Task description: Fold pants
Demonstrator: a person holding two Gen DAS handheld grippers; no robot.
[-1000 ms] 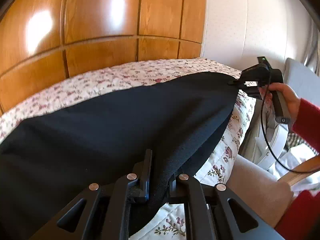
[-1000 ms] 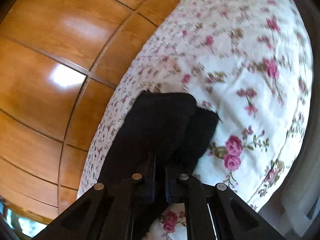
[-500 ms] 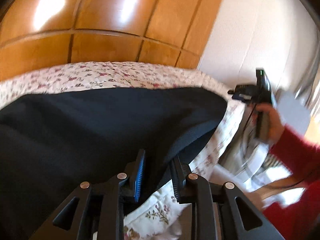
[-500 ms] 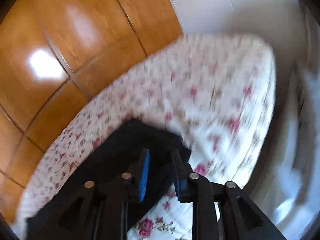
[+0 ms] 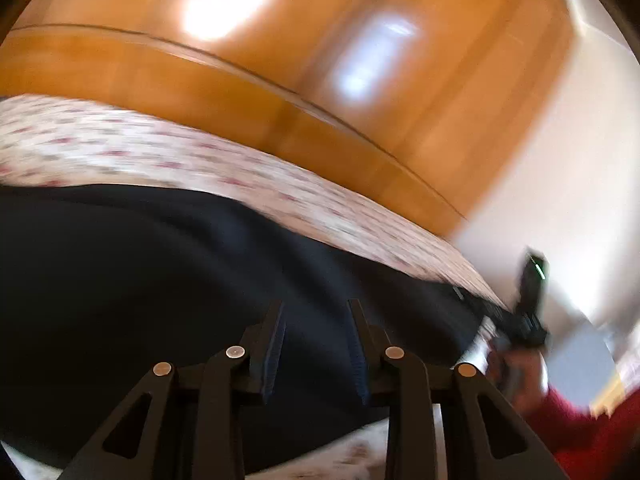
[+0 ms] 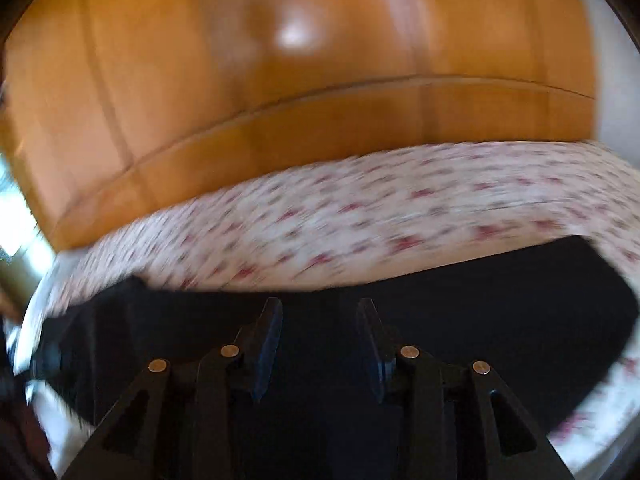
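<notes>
My left tongs (image 5: 316,320) are spread apart, with a clear gap between the two dark fingers (image 5: 274,344), and nothing is pinched between them. They hang just above the black pants (image 5: 160,280), though I cannot tell whether the tips touch the cloth. My right tongs (image 6: 320,320) are spread the same way, holding nothing, over the same dark fabric.

The pants lie flat across the bed (image 5: 120,148), which wears a white cover printed with small pink flowers. In the left wrist view the black cloth fills the lower half of the frame, with a strip of floral cover beyond its far edge and a little more showing at the near edge. In the right wrist view the pants (image 6: 480,320) stretch from side to side, with the floral bed (image 6: 360,208) cover beyond them and to the right.

At the far right of the left wrist view, my right hand (image 5: 520,372) in a red sleeve (image 5: 580,432) holds the other tool near the end of the pants. Behind the bed stands a glossy wooden wardrobe (image 5: 280,60), beside a white wall (image 5: 560,160). Both views are blurred.
</notes>
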